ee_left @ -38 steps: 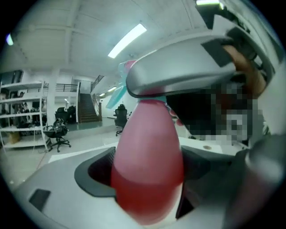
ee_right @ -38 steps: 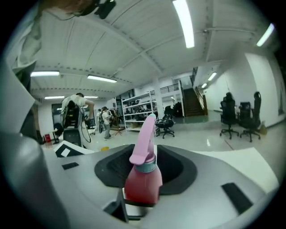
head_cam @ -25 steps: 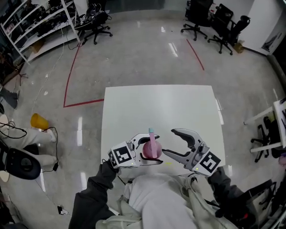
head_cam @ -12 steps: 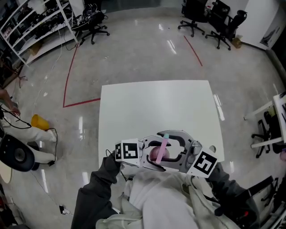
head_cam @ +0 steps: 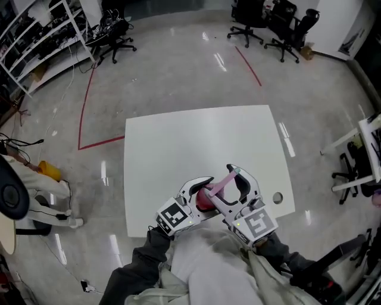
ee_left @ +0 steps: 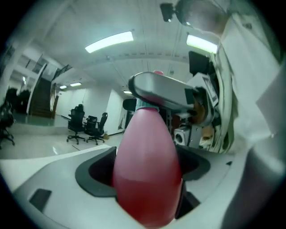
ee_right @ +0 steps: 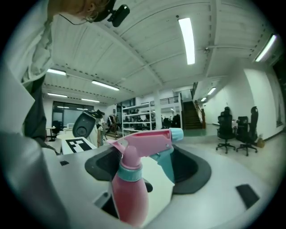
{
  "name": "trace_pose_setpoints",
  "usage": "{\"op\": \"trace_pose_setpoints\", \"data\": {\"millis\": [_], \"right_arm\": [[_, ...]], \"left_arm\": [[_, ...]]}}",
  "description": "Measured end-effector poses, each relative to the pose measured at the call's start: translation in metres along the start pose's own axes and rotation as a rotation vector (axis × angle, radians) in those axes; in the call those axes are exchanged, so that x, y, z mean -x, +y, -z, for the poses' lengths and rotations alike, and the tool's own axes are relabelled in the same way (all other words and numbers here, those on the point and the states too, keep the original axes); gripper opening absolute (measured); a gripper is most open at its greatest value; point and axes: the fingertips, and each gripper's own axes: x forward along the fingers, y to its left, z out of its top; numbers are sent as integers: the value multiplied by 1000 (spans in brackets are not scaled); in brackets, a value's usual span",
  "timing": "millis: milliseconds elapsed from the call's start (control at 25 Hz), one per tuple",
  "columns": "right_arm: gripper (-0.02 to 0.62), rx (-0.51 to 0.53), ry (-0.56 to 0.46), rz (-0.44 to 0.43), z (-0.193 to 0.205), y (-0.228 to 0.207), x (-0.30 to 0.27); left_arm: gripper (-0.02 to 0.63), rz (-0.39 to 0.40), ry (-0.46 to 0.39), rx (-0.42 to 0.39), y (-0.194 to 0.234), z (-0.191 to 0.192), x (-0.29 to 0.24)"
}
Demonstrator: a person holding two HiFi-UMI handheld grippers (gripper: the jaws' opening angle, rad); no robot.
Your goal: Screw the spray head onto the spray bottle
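A pink spray bottle (head_cam: 201,201) with a pink and teal spray head (head_cam: 221,183) on its neck is held over the near part of the white table (head_cam: 196,137). My left gripper (head_cam: 204,192) is shut on the bottle's body (ee_left: 145,170), which fills the gap between its jaws. My right gripper (head_cam: 222,182) stands wide around the spray head (ee_right: 145,143); the head and the neck lie between its jaws, and I see no pad pressing on them. The bottle (ee_right: 129,192) leans, its nozzle pointing away from me.
A small round object (head_cam: 277,197) lies near the table's right front edge. Office chairs (head_cam: 256,18) stand far back, shelving (head_cam: 36,36) at the far left. Red tape (head_cam: 89,101) marks the floor. Another table (head_cam: 369,137) shows at the right.
My right gripper has come in from the right of the bottle and now stands around the spray head. The bottle has tilted, and both grippers sit closer together.
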Motion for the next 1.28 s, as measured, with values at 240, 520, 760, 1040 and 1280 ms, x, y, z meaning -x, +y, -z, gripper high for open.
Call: {"op": "trace_pose_setpoints", "data": {"millis": [240,520,760,1040,1280], "right_arm": [[334,38,-3,-411,-5,26,32],[152,60,29,-650,-6,48,31],[150,214,172,-571,38,54,18],[135,236,148,-543,51,33,15],[137,67,143,-138,111,-82,-50]], "left_arm": [[419,343,-91,101,-32,-18,15],[419,431,-29,3,-34,-9,5],[419,320,55,-100,-18,30,-11],[422,161,-1,43,15,45,22],[236,-382,-103,137,94,74,85]]}}
